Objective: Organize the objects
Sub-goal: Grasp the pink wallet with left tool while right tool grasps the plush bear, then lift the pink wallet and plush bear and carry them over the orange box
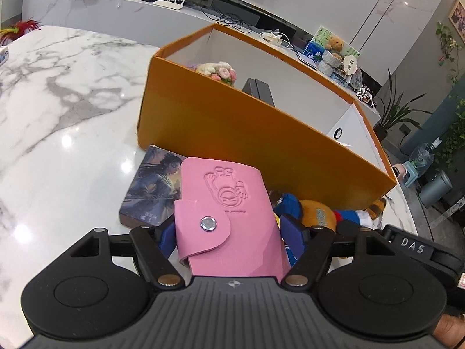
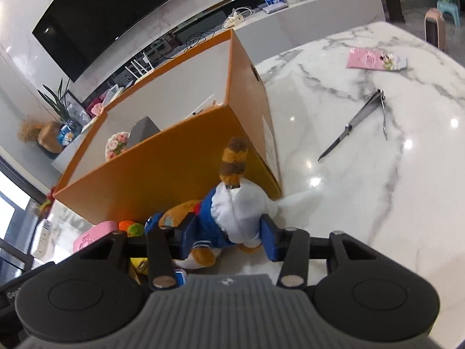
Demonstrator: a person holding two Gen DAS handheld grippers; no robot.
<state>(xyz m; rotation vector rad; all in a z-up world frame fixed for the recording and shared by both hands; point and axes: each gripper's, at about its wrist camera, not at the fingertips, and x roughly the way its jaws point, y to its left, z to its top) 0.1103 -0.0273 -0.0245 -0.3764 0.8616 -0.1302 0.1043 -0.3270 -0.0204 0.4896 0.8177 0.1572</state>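
Observation:
A pink snap wallet (image 1: 229, 203) with an embossed figure fills the gap between the blue fingers of my left gripper (image 1: 228, 232), which is shut on it, tilted over a picture card (image 1: 154, 192). An orange box (image 1: 232, 133) stands open just beyond. A plush toy (image 2: 232, 218) in blue and white clothes, with a striped tail, lies against the orange box's (image 2: 162, 168) front wall. My right gripper (image 2: 229, 235) is shut on its body, pads on both sides. The plush toy (image 1: 316, 212) lies to the wallet's right in the left wrist view.
Inside the box sit a knitted flower ornament (image 1: 218, 71) and a dark grey block (image 1: 258, 87). A metal nail clipper (image 2: 366, 110) and a pink packet (image 2: 369, 58) lie on the marble table (image 2: 377, 203) right of the box. A cluttered counter runs behind.

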